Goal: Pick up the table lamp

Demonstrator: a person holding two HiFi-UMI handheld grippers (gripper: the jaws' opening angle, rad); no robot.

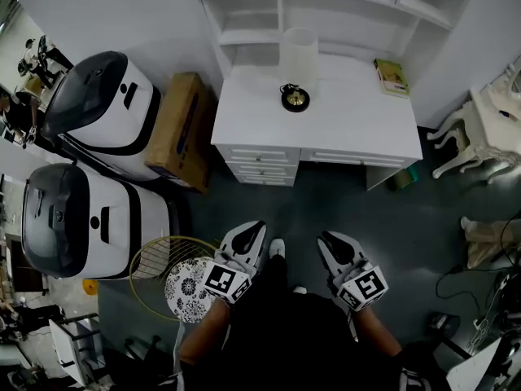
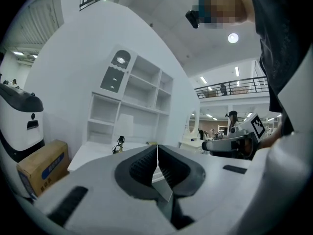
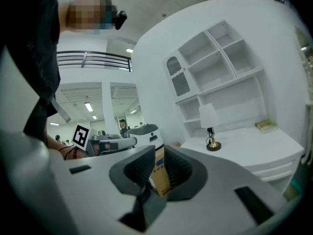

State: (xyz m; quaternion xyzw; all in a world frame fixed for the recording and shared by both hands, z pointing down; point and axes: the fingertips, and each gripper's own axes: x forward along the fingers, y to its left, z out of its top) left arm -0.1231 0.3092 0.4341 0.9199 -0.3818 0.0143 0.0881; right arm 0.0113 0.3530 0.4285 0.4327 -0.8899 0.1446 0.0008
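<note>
The table lamp (image 1: 295, 96) has a white shade and a small brass base, and it stands on the white desk (image 1: 358, 129) under the shelf unit. It also shows in the left gripper view, lamp (image 2: 120, 142), and in the right gripper view, lamp (image 3: 211, 131), still well away from both. Both grippers are held low over the dark floor, well short of the desk. My left gripper (image 1: 252, 228) (image 2: 157, 155) is shut with its pads meeting and nothing in it. My right gripper (image 1: 327, 239) (image 3: 157, 166) shows a narrow gap between its pads, with nothing between them.
A yellow-green book (image 1: 392, 77) lies at the desk's back right. A cardboard box (image 1: 183, 129) leans left of the desk, beside two large white machines (image 1: 106, 108) (image 1: 81, 218). A white chair (image 1: 480, 129) stands at the right. A round wire basket (image 1: 167, 275) sits by my left arm.
</note>
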